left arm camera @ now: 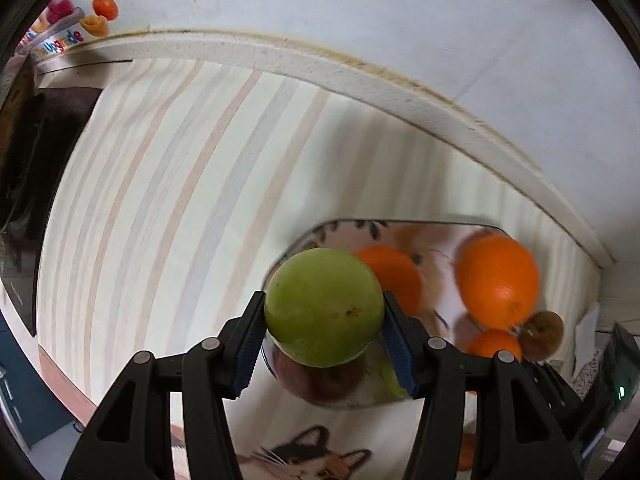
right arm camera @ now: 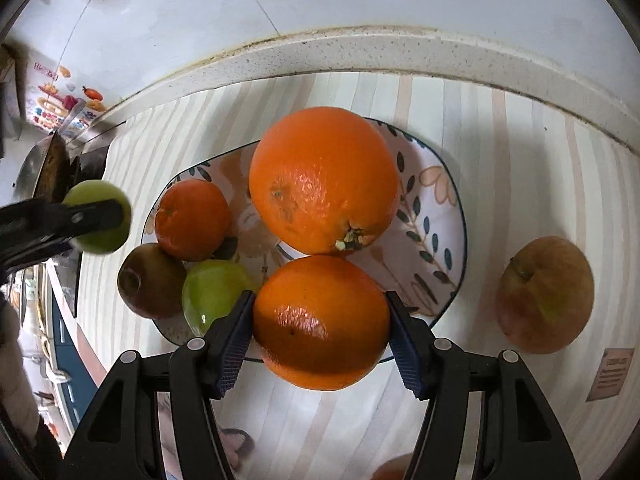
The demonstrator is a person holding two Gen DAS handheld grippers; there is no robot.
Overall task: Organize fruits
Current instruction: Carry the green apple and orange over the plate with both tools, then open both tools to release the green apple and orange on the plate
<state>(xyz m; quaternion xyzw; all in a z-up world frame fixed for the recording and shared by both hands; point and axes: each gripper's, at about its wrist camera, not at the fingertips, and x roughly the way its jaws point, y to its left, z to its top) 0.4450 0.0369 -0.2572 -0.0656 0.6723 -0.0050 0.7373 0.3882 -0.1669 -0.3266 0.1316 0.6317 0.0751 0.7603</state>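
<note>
My left gripper is shut on a green apple and holds it above the near left end of the patterned plate; it also shows in the right wrist view. My right gripper is shut on an orange over the plate's front rim. On the plate lie a large orange, a small mandarin, a brown fruit and a second green apple.
A reddish apple lies on the striped cloth right of the plate. A stone ledge and white wall run behind. A dark stove sits at the far left.
</note>
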